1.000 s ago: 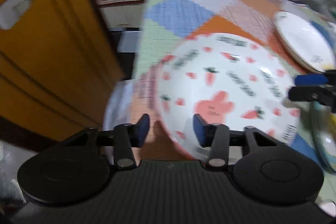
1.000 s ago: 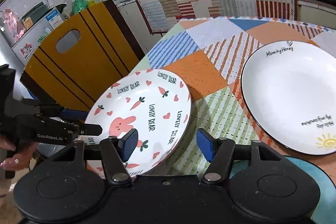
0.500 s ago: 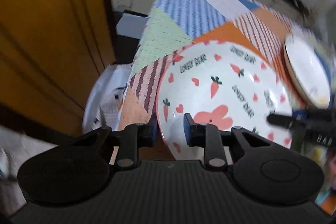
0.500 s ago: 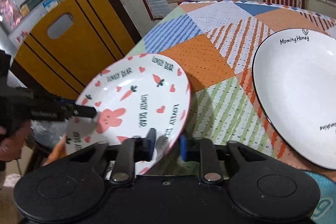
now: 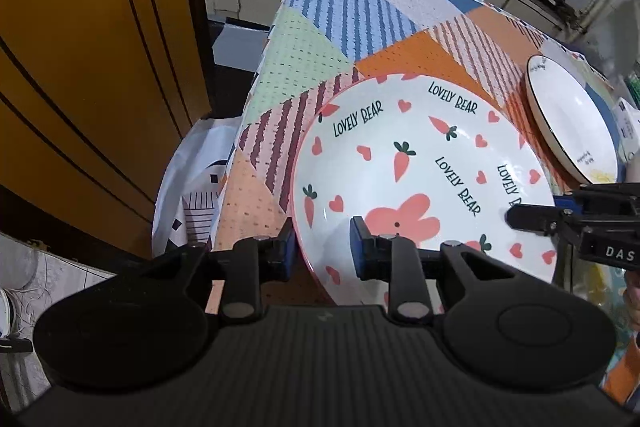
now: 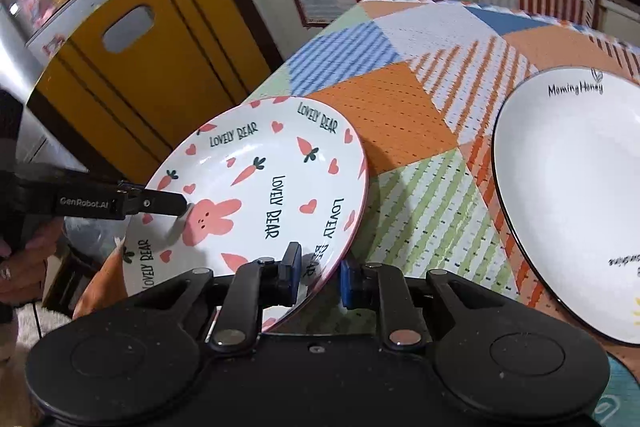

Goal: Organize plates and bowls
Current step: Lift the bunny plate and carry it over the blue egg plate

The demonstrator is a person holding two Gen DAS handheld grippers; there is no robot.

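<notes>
Both claws grip the carrot-print plate at the surface's corner.

The left claw [image 5: 322, 251] and the right claw [image 6: 316, 275], jaws just closed, each pinch the rim of the round white ceramic plate with pink rabbit, carrots and hearts [image 5: 420, 179], on opposite sides; it sits tilted at the near corner of the patchwork-clothed surface [image 5: 320, 43]. The larger white black-rimmed plate [image 6: 572, 187] lies flat, well apart, so stacking looks barely begun: the printed plate is gripped, not yet carried over. The right view shows the plain plate's lettering and a hand [image 6: 20, 263] holding the left tool; the left view shows a white patterned bag [image 5: 196, 187] below the surface's edge.
</notes>
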